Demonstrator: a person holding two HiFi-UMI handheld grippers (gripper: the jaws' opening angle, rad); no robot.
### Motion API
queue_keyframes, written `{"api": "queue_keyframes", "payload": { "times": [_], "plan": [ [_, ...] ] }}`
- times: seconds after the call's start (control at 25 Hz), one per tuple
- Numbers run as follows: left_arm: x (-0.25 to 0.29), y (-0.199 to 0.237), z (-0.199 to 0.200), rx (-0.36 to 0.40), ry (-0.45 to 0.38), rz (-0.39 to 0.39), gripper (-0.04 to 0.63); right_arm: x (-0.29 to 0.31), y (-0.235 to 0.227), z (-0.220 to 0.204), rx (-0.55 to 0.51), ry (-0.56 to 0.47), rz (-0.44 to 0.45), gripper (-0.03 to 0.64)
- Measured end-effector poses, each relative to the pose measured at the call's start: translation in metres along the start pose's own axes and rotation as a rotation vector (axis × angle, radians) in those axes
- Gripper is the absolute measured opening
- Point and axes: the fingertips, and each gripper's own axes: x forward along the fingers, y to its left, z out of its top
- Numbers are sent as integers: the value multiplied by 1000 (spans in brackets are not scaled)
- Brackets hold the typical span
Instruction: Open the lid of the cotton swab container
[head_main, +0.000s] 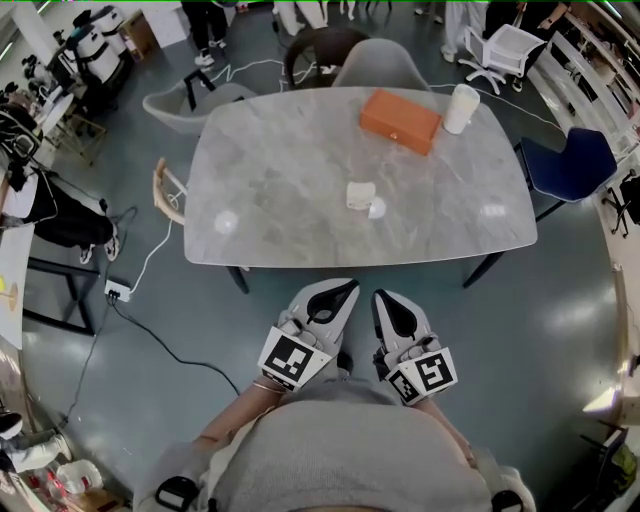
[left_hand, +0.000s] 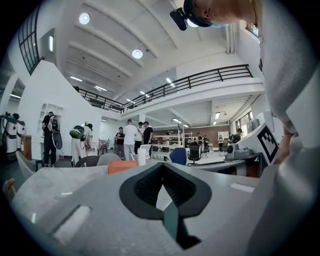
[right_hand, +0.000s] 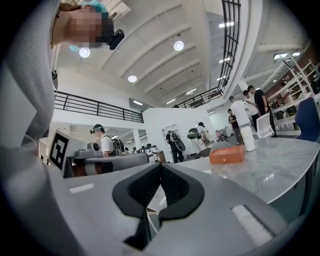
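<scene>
On the grey marble table (head_main: 280, 170) a small white container (head_main: 358, 194) stands near the middle, with a small round white piece (head_main: 377, 208) beside it on the right. My left gripper (head_main: 340, 291) and right gripper (head_main: 384, 298) hang side by side close to my body, short of the table's near edge and apart from the container. Both are shut with nothing between the jaws. In the left gripper view the left gripper (left_hand: 161, 167) points level over the tabletop, and so does the right gripper (right_hand: 161, 167) in its view; the container is hidden behind the jaws there.
An orange box (head_main: 400, 121) and a white cylinder (head_main: 461, 108) stand at the table's far right. Grey chairs (head_main: 380, 65) stand beyond the table, a blue chair (head_main: 575, 165) on the right, a wooden one (head_main: 170, 195) on the left. A power strip (head_main: 118, 290) with cables lies on the floor.
</scene>
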Motion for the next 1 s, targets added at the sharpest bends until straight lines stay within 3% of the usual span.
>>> {"api": "queue_keyframes", "payload": {
  "times": [0.36,1.0],
  "plan": [
    [41,43,-2,-8,-28,-20,0,42,-36,7,-31,-3,-24,2],
    [125,143,6,2,-6,-80,0,146,-108,34,-47,-18,-86,2]
  ]
}}
